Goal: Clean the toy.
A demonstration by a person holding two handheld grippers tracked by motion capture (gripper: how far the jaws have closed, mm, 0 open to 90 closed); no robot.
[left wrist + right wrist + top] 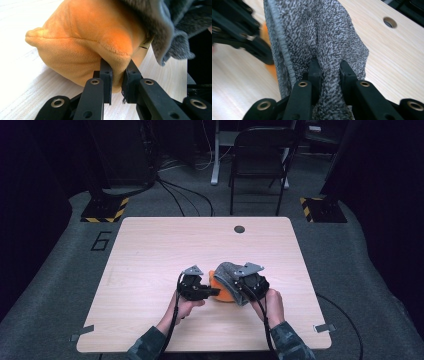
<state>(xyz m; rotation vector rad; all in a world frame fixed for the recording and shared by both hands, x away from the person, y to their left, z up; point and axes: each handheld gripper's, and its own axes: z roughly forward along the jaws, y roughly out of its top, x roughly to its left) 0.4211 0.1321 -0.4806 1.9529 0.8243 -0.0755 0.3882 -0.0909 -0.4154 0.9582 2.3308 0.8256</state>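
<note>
The soft toy (220,290) sits on the bench (150,250) — the cloth (231,276) lies over its right side.

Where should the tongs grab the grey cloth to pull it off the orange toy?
Best by a loose bunched fold near its edge, coming from the side away from the orange plush toy. The grey cloth is soft and drapes over the toy, so a pinched fold should lift it clear. The right tongs already pinch such a fold, while the left tongs hold the toy's seam.
</note>
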